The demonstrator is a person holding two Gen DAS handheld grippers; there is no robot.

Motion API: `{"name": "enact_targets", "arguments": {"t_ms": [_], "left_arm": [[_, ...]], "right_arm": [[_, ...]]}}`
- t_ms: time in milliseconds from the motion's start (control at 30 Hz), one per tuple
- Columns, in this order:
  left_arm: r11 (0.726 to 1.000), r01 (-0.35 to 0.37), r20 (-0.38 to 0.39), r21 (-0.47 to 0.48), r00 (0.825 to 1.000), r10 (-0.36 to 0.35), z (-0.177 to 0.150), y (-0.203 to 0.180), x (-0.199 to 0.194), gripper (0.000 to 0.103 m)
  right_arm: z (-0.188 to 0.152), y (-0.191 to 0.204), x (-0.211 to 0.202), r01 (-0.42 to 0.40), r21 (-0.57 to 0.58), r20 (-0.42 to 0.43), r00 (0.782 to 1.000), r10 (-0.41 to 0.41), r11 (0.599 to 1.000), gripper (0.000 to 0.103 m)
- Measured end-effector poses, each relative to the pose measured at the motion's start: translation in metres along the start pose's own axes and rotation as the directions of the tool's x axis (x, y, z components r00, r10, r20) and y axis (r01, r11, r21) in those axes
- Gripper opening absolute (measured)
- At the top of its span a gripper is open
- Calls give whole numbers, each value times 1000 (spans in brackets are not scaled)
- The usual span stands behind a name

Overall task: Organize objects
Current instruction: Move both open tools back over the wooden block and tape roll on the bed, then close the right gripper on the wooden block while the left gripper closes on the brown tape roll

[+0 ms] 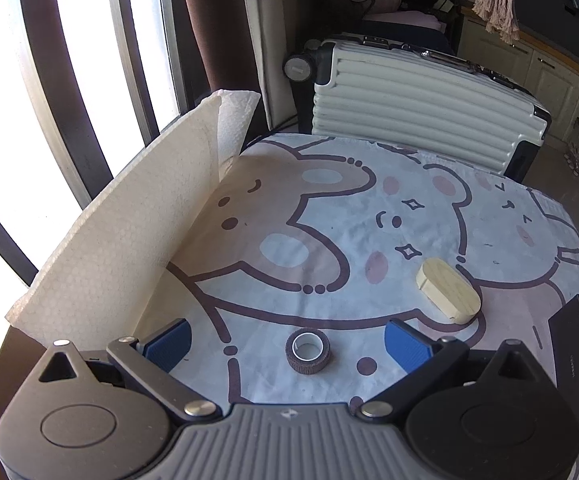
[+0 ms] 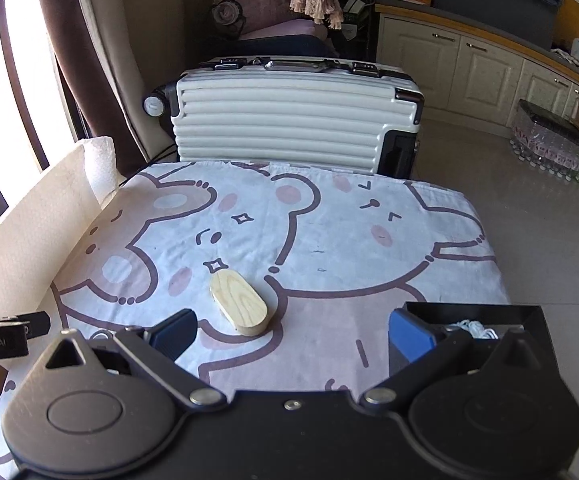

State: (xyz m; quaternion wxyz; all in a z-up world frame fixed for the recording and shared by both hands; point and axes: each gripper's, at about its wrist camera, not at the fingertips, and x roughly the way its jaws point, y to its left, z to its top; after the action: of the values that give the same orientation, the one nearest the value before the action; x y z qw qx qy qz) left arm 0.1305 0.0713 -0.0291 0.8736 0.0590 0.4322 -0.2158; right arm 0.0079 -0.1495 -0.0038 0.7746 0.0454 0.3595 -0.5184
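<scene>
A small brown tape roll (image 1: 308, 351) stands on the cartoon-bear tablecloth (image 1: 329, 216), right between the blue pads of my left gripper (image 1: 287, 346), which is open and not touching it. An oval wooden block (image 1: 448, 290) lies further right; in the right wrist view the same wooden block (image 2: 238, 303) sits just ahead of my right gripper (image 2: 292, 336), closer to its left finger. That gripper is open and holds nothing. A black box (image 2: 485, 320) with something white inside stands behind its right finger.
White foam sheeting (image 1: 121, 240) stands along the table's left edge by the window. A white ribbed suitcase (image 2: 297, 120) lies just beyond the far edge. Cabinets (image 2: 469, 68) and packed bottles (image 2: 545, 140) line the floor at right. The black box's corner (image 1: 577, 328) shows at right.
</scene>
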Motion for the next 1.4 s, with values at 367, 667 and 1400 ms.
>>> {"name": "enact_targets", "arguments": {"t_ms": [367,667,1400], "left_arm": [[999,40,-12,35,999,-39,12,-12,29,91],[998,56,-90,20,995,-54,18,-4,75,78],[986,153,-237,-69,957,-166,13,13,135,74]], "right_arm": [[30,13,48,-71,-141,-25,997,68,988,103],[39,13,103,-130,-165,-33,991,126,978,102],[13,16,202,-245,30,-227,943,245,969,80]]}}
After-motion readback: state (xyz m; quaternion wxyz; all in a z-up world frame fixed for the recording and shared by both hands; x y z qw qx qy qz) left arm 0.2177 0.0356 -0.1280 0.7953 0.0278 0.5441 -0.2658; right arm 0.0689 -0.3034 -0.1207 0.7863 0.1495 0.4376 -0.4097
